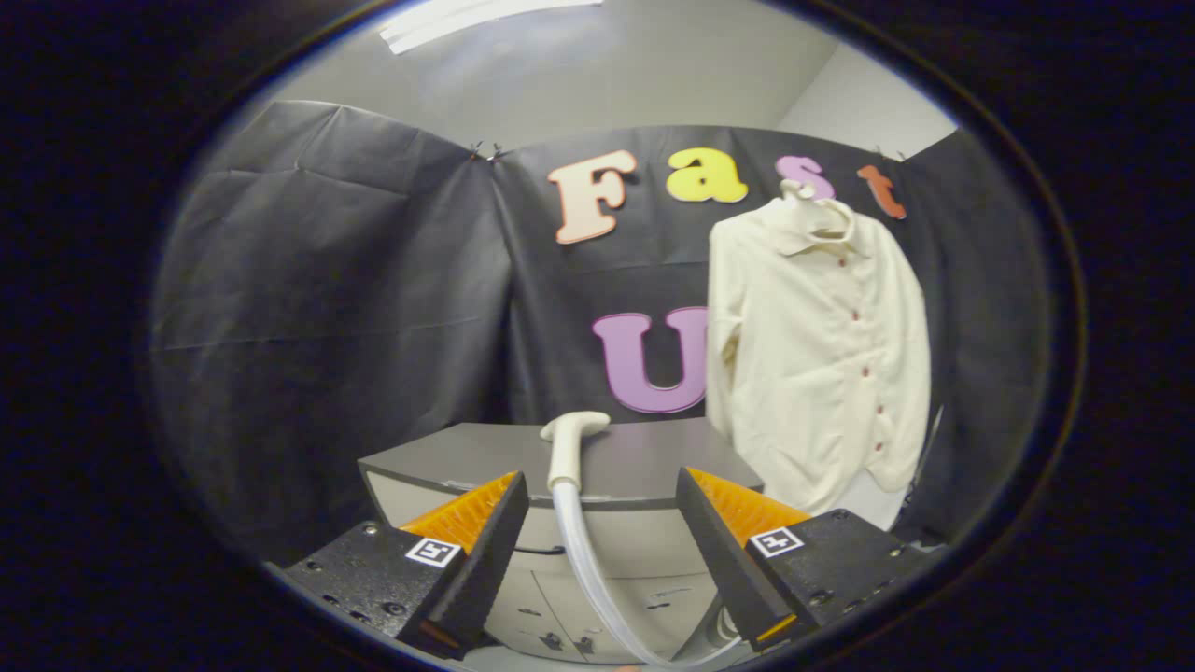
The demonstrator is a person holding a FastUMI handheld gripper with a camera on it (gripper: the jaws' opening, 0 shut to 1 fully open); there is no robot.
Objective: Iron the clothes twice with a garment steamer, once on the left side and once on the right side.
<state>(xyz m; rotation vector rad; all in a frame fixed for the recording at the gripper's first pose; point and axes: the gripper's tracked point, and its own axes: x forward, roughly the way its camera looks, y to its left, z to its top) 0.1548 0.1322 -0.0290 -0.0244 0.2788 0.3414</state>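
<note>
White steamer head [571, 446] stands between the spread gripper [602, 509] fingers, untouched.

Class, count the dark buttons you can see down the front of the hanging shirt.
5 on the shirt: one below the collar, then down the placket to the hem; folds may hide more. The open gripper frames the steamer head.

Gripper [602, 527] held level, facing forward. Fingers [476, 541] spread wide apart, gripping nothing. Both fingertips at about the same height, gap between them open.
</note>
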